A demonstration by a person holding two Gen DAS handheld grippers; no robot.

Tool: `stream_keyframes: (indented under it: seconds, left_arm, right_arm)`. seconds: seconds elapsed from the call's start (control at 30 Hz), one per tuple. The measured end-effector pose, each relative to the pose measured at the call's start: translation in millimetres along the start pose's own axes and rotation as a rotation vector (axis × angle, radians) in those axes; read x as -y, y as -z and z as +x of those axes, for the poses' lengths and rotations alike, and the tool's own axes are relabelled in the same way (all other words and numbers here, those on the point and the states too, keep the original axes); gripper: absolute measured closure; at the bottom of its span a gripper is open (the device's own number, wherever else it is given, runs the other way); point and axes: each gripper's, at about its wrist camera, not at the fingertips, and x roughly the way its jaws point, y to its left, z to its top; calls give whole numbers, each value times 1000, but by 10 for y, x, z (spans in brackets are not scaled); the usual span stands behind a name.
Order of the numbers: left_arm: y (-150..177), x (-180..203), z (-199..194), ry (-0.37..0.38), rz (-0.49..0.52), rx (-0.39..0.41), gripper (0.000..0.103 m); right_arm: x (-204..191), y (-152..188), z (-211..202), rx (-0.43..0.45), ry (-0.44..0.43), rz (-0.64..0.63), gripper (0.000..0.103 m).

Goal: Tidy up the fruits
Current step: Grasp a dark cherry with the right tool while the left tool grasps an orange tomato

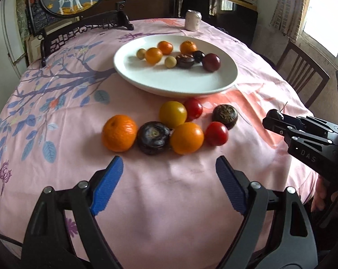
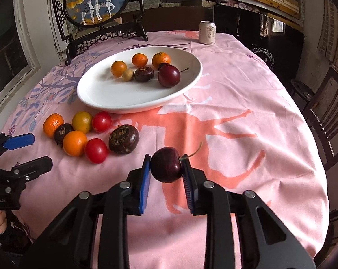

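My right gripper (image 2: pixel 166 165) is shut on a dark red cherry (image 2: pixel 166 164) with a stem, just above the pink tablecloth. My left gripper (image 1: pixel 169 170) is open, low over the cloth, its blue pads just short of a cluster of loose fruit: an orange (image 1: pixel 119 133), a dark round fruit (image 1: pixel 153 137), a second orange (image 1: pixel 187 138), a yellow fruit (image 1: pixel 172 114), two red tomatoes (image 1: pixel 216 133) and a brown fruit (image 1: pixel 225 116). Beyond them a white plate (image 1: pixel 146 80) holds several small oranges and dark fruits. The right gripper's side (image 1: pixel 303 132) shows at the right of the left wrist view.
A drink can (image 2: pixel 207 32) stands at the table's far edge. A framed round deer picture on a dark stand (image 2: pixel 97 2) sits at the back left. Wooden chairs (image 2: pixel 328 112) stand to the right of the round table (image 2: pixel 258 112).
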Motion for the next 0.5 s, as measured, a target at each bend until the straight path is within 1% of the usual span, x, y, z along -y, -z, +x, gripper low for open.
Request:
stream_keyframes:
  seconds: [0.07,0.1,0.17,0.27,0.37,0.43,0.47,0.5]
  left_arm:
    - [8,91,106,2,20,-47,31]
    - [17,109,159,5,20,-65,33]
    - [5,120,259,6,9,-89,33]
    - [-69,94,392,-26,-10,-88,33]
    - [-169,46,493,-77,-18,-74,33]
    - [-225,30,523,-80,-28,-74,35]
    - [-244,31,531,-81,-30,-71,39]
    - [-258,39,535,-78,-26,-67,50]
  right_arm:
    - [97,65,-59,-3,0,28,75]
    - [144,93,-84,-3,-5,43,75]
    - [218,125,-128,4,-14,66,75]
    - [260,149,-165,14,-28,78,75]
    - [270,156,-188,17,-46,81,75]
    - [273,157,-209,20,-52,85,75]
    - [280,157,-218,21,-55,88,75]
    - [286,157,-224,21,-57,92,75]
